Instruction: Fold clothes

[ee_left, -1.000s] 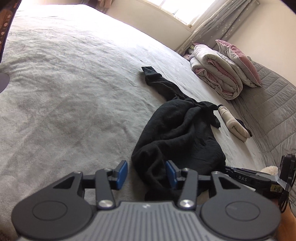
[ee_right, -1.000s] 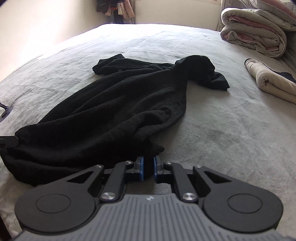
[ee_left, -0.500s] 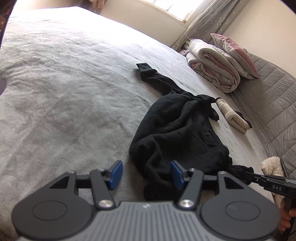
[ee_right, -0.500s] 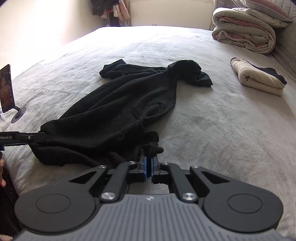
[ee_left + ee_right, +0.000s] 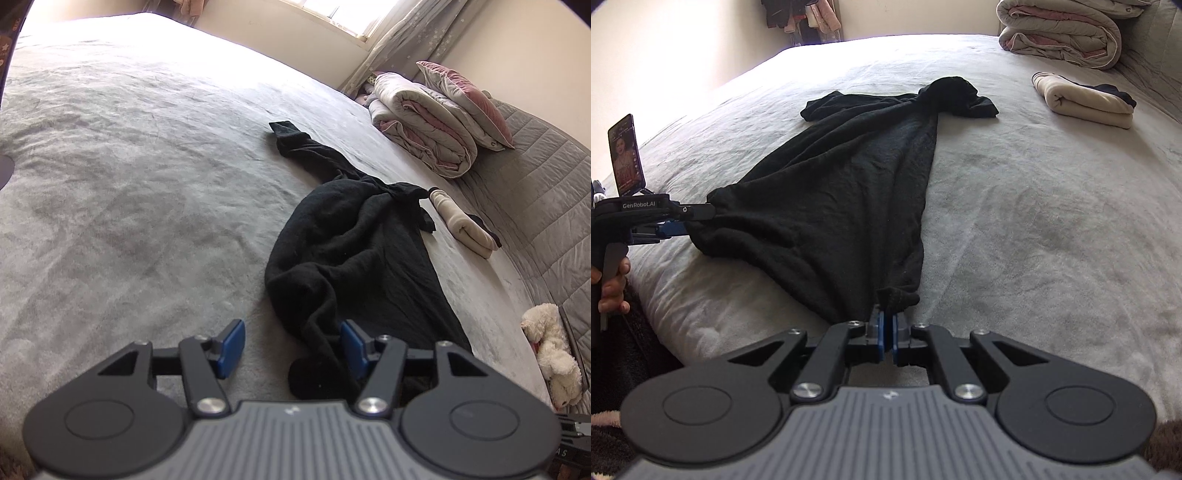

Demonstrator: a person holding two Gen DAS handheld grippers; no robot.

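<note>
A black garment (image 5: 849,177) lies crumpled and stretched lengthwise on the grey bed; it also shows in the left wrist view (image 5: 354,251). My right gripper (image 5: 885,328) is shut on a corner of its near hem. My left gripper (image 5: 291,345) is open, its jaws wide apart, with a bunched edge of the garment lying between them against the right pad. In the right wrist view the left gripper (image 5: 690,219) sits at the garment's left corner.
A folded cream garment (image 5: 1086,99) lies at the bed's far right, also visible in the left wrist view (image 5: 461,225). A rolled duvet (image 5: 424,122) and pillow sit at the head. A phone on a stand (image 5: 626,155) is at the left. A white plush toy (image 5: 550,347) lies right.
Both grippers have pulled back toward the bed's near edge, and the garment has been drawn out flatter. The left jaws have opened wider around the garment's edge.
</note>
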